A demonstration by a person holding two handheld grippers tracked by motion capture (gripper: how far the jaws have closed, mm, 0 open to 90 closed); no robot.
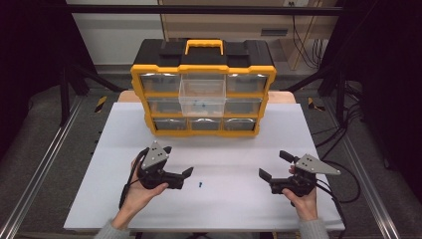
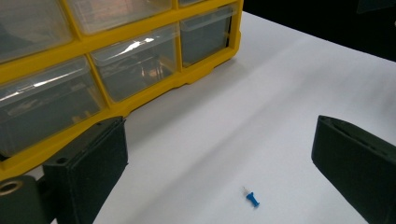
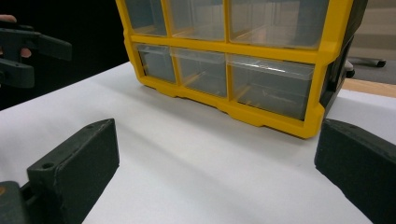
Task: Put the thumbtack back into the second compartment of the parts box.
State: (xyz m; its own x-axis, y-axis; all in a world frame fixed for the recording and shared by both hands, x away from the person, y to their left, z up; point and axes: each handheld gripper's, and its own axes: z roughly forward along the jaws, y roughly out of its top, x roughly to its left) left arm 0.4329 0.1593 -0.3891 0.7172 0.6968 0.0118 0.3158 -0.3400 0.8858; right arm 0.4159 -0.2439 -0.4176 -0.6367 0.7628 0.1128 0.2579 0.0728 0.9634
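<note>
Poised over a white bench (image 1: 149,209), left claw (image 1: 176,173) spread wide, with a small blue pin (image 1: 199,183) lying flat just ahead of it, near the front edge and well apart from the yellow organizer (image 1: 149,79). Right claw (image 1: 273,167) equally spread, idle, off to the side. Best approached low and square: lining up both jaws either side of the pin (image 2: 252,199), settling to the bench surface, then closing slowly to avoid flicking so light a piece away. Middle drawer (image 1: 202,97) pulled out, likely the destination, with something small and blue inside, too tiny to identify. Pin tip barely discernible; other drawers' contents lost in glare.
</note>
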